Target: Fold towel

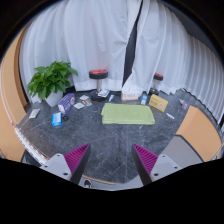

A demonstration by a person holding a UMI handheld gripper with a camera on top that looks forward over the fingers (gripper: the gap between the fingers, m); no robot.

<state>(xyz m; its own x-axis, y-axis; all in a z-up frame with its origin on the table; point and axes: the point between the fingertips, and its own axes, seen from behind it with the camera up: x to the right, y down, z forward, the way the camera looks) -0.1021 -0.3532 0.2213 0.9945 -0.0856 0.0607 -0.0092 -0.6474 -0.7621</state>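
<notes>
A light green towel (127, 114) lies flat on the dark grey table (110, 140), beyond my fingers and a little to the right of the middle. My gripper (111, 160) is open and empty, held above the near part of the table, well short of the towel. Its two magenta pads (76, 158) stand wide apart with bare table between them.
A potted green plant (52, 78) stands at the far left. Small items, among them a blue object (57, 118), lie left of the towel. A white box (131, 95) and a bottle (144, 98) stand behind it. White curtains hang at the back. Wooden chair parts flank the table.
</notes>
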